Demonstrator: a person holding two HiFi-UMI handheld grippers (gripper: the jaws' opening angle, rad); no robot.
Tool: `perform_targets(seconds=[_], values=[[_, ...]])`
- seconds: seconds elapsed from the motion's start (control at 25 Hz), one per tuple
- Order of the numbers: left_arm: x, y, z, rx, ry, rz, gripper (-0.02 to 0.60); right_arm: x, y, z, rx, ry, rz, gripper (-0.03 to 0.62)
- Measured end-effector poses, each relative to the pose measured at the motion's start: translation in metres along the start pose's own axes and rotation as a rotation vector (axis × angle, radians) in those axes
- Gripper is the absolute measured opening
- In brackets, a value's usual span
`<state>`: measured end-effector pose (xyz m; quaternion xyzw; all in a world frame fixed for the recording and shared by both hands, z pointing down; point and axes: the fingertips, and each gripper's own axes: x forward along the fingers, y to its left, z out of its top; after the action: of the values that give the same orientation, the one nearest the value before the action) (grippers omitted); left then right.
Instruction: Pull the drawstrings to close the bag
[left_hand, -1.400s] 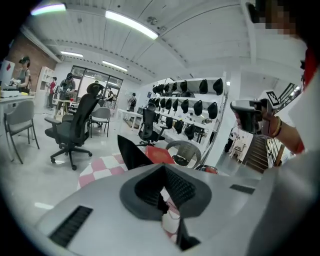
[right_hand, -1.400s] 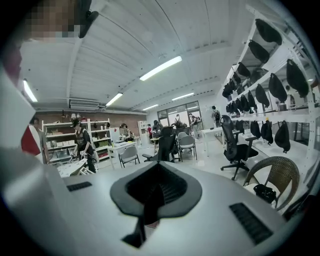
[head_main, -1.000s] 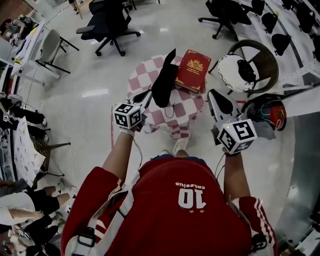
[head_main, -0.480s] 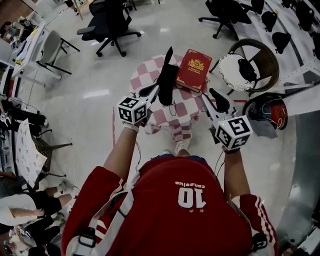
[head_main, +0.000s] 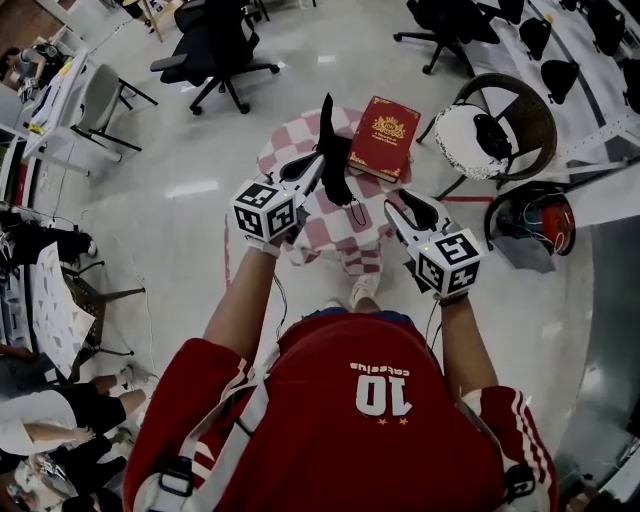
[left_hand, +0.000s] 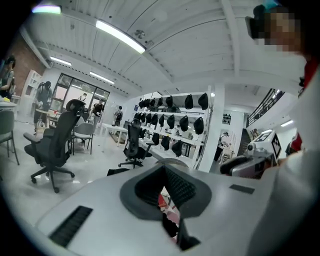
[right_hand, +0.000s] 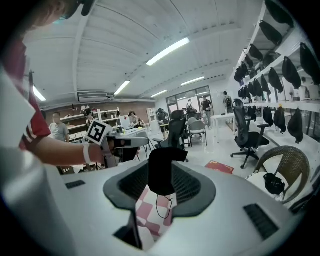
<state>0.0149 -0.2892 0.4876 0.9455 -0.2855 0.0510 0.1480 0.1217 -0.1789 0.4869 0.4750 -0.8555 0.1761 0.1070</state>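
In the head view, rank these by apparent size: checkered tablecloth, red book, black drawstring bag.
1. Red-and-white checkered tablecloth
2. Red gold-crested book
3. Black fabric drawstring bag. It is held up nearer the camera, so its place below the book is unsure.

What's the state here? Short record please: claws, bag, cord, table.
left claw: shut on the black drawstring bag, holding it up over the table
right claw: open, jaws have just been opening, nothing between them, apart from the bag
cord: a loop hangs loose under the bag
table: covered by a checkered tablecloth
red book: lies on the tablecloth, beside the bag
bag mouth: cannot tell
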Motion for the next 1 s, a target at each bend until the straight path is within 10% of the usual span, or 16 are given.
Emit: perform_targets(seconds=[1.0], values=[[-0.007, -0.048, 0.069, 0.061, -0.104, -0.132, 0.009, 0.041, -0.036, -0.094, -0.189, 0.301, -0.082, 0.126]])
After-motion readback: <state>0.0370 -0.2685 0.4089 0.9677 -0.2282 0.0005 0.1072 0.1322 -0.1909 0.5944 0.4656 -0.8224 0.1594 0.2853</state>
